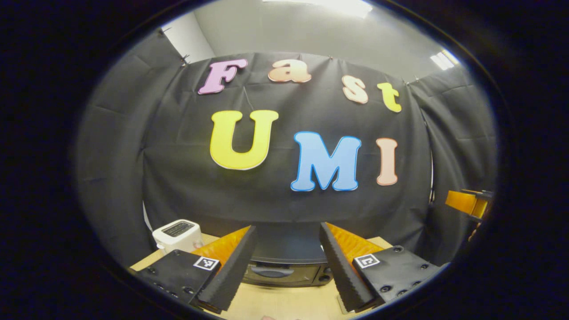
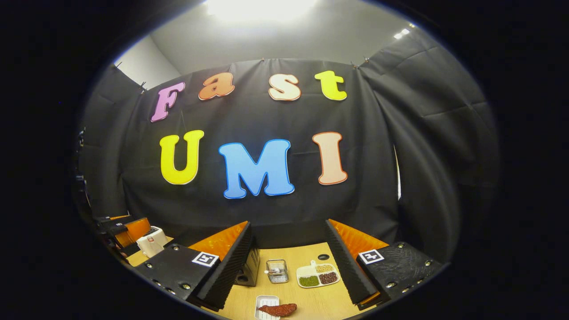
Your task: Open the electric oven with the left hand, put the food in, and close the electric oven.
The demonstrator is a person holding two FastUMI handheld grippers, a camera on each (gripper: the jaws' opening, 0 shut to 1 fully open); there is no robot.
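Left gripper view shows the left gripper [image 1: 288,262] spread wide and empty, lined up with the electric oven [image 1: 284,266] at the table's [image 1: 284,304] far edge, door closed. Its handle [image 1: 272,271], a bar across the door's top, looks the place to grip; rigid, probably smooth, and the door should swing down toward the front. A white toaster [image 1: 177,234] stands near the oven's left. Right gripper view has the right gripper [image 2: 289,266] likewise released, above the food [image 2: 278,309], a soft reddish piece on a small white tray [image 2: 265,302] at the near edge, best pinched mid-length. Bare tabletop before the oven leaves room.
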